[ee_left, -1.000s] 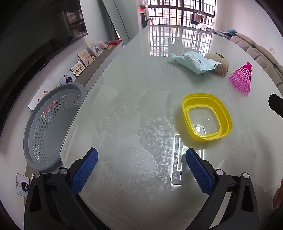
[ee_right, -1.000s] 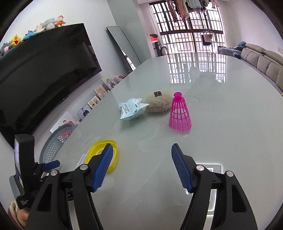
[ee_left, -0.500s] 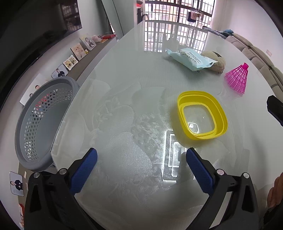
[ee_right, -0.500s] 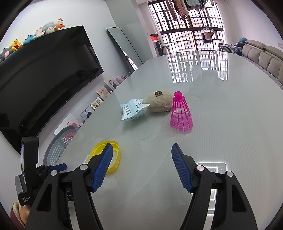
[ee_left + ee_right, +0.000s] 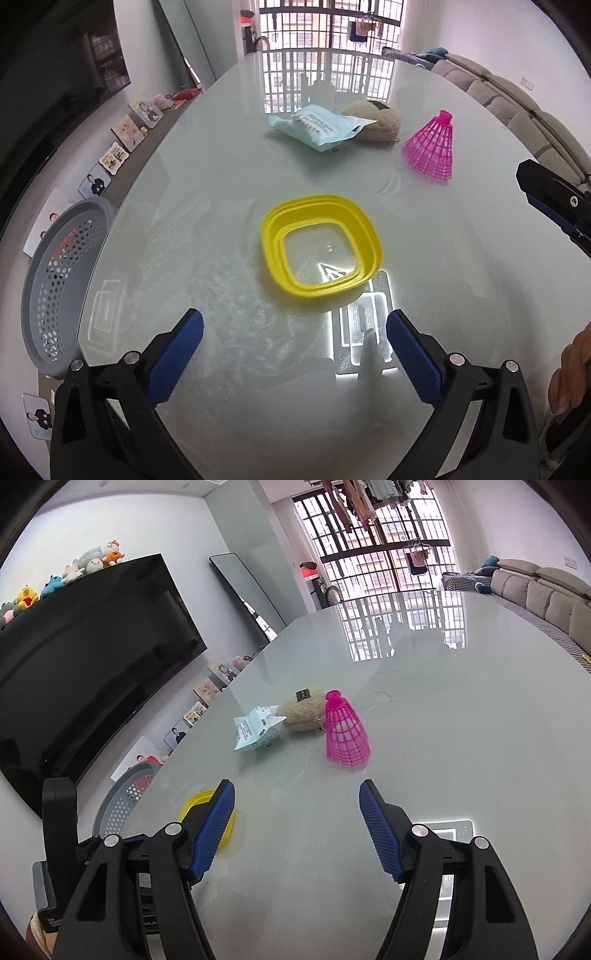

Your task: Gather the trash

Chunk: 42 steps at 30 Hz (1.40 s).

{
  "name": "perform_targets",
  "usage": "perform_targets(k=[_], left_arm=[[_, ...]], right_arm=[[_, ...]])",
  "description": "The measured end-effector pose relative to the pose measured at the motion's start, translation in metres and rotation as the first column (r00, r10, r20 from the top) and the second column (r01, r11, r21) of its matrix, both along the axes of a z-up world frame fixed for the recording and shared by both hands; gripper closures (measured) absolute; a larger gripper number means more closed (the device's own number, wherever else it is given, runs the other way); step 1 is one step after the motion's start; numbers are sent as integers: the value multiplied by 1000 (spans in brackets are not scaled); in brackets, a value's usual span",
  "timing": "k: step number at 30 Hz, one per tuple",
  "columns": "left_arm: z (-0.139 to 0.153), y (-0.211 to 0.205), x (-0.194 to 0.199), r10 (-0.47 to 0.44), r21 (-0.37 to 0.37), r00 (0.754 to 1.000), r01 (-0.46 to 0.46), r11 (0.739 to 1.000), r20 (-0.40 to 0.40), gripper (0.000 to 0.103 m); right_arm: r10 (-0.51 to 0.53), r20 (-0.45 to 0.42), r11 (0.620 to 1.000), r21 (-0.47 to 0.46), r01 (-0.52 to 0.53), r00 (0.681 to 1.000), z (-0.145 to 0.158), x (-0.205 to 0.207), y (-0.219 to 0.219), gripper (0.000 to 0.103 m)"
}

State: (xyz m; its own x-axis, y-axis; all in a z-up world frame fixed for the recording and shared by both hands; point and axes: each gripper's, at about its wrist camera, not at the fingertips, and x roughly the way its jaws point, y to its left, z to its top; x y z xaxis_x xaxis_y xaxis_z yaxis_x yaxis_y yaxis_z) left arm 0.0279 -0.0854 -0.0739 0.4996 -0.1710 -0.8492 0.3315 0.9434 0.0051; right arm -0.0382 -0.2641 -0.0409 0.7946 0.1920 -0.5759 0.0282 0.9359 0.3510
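The left tongs [image 5: 293,338] are hanging wide open over the near part of the glossy pale surface [image 5: 207,206], gripping nothing, with bare surface lying between their blue pads. Just ahead of them a yellow collapsible bowl [image 5: 320,246] is sitting flat, with free room all around it. Farther off, a light blue wipes packet [image 5: 317,127] is lying against a beige fuzzy pouch [image 5: 380,118], and a pink plastic shuttlecock [image 5: 432,149] is standing upright on its skirt just right of the pouch. A grey perforated basket [image 5: 55,288] is sitting below the surface's left edge, close beside it. The right tongs [image 5: 297,821] are also standing open and empty, pointing toward the shuttlecock [image 5: 345,731] across a clear stretch of surface. The surface's far half is lying open up to the window end, and a sofa [image 5: 543,594] is running along its right edge.
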Motion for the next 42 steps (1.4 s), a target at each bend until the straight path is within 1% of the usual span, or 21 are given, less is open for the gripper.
perform_targets(k=[3,8,11,14,16,19,22,28,42], left_arm=[[-1,-16,7,-22,3,1000,22,1000,1,6],[-6,-31,17,-16,-2,1000,16,1000,-10,6],[-5,-36,23,-4,15,1000,4,1000,11,6],[-10,-39,30,-3,44,1000,3,999,-11,6],[-13,-39,34,1,39,1000,0,999,-22,5],[-17,-33,40,36,4,999,-36,999,-40,5],[-17,-29,45,64,4,998,-64,998,-30,5],[-17,-29,47,51,10,997,-51,999,-52,5],[-17,-29,43,34,-4,999,-34,999,-14,5]], right_arm=[[-22,4,1000,21,22,1000,-1,-4,-11,36],[-34,8,999,34,33,999,-4,-7,-19,36],[-29,11,999,39,28,1000,-5,-7,-20,36],[-23,12,999,37,22,1000,-5,-7,-19,36],[-21,14,999,42,20,1000,-5,-7,-19,36],[-20,13,999,47,20,1000,-6,-7,-20,35],[-16,10,999,46,16,1000,-6,-6,-18,35],[-14,4,999,44,14,1000,-8,-5,-16,35],[-24,-18,1000,-2,24,1000,-14,0,-9,35]])
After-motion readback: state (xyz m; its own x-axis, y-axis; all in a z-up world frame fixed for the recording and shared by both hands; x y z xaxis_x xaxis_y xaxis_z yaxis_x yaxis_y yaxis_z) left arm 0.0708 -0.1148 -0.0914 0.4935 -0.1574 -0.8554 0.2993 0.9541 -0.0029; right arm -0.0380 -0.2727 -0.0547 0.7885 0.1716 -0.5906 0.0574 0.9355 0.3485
